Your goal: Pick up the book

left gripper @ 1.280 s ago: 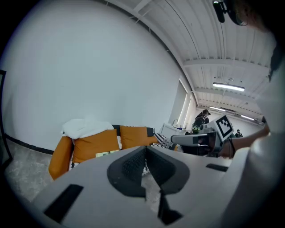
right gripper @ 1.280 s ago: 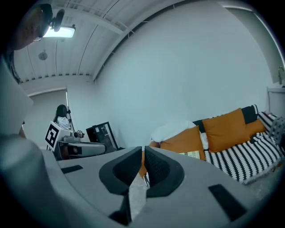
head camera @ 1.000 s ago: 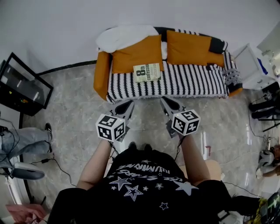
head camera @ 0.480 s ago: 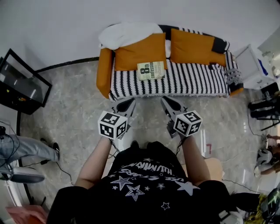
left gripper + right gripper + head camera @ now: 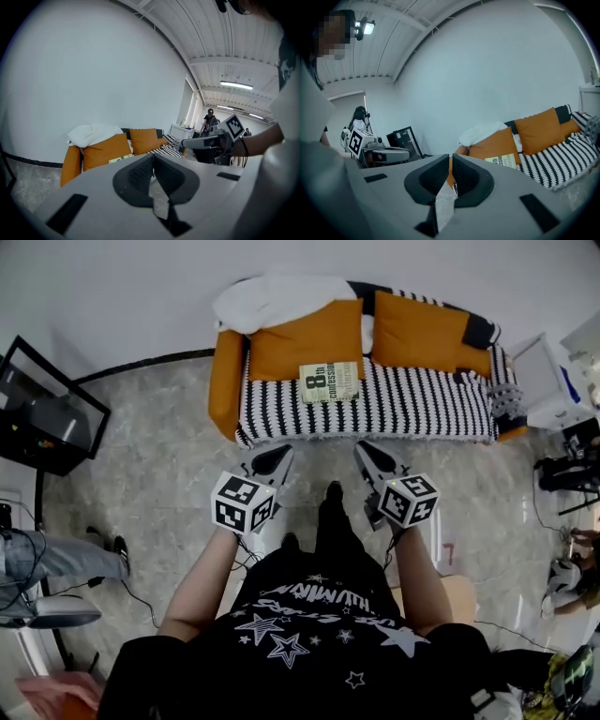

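We look steeply down on a grey marbled floor that meets a pale wall. Against that wall stands a sofa with an orange arm and a black-and-white striped seat. At the bottom of the head view we see the person's black shirt, printed with stars. A black-framed panel stands at the left edge, and a white cabinet stands just beside the sofa's right end.

Two orange cushions lean on the sofa back, the left cushion and the right cushion. A white blanket is heaped above the left one.

The left gripper and the right gripper are held side by side over the floor in front of the sofa, both pointing toward it and well short of the seat. In the left gripper view we find the left gripper with its jaws pressed together at the tips and nothing between them. The right gripper shows the same in its own view.

The book lies flat on the striped seat, cover up, with its far edge at the foot of the left cushion. It is pale yellow-green with a large "8", and neither gripper touches it.

A black-and-white marker cube sits on the left gripper, and a second cube sits on the right.
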The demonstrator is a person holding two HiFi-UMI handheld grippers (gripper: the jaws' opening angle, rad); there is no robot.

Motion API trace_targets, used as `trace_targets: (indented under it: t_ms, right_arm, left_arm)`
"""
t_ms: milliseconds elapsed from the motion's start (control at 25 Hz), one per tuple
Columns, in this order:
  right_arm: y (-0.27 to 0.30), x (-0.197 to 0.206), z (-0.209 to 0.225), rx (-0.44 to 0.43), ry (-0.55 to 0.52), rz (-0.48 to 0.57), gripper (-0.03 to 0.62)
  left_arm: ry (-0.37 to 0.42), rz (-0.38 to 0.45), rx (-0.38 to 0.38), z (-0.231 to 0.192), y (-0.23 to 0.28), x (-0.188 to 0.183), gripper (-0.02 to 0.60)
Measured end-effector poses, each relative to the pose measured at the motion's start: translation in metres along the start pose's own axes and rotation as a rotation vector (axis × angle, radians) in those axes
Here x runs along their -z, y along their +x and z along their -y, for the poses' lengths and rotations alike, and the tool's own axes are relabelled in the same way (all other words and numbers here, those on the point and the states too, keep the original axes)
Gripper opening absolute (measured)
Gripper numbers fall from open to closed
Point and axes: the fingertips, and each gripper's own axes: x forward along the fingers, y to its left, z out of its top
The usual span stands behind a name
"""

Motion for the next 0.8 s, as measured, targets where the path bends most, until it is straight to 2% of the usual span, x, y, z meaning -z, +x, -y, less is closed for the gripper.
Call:
trace_targets:
  t_ms: [280, 800]
  right_arm:
    - [0.022, -0.008, 0.044, 0.001, 0.030, -0.006, 0.038]
    - [0.050, -0.044, 0.144, 0.016, 0.090, -0.014, 0.038]
  left_arm:
    - [-0.033, -0.007, -0.031, -0.019, 0.034, -0.009, 0.011]
    - [-0.053, -0.053, -0.032, -0.030, 0.130, -0.040, 0.011]
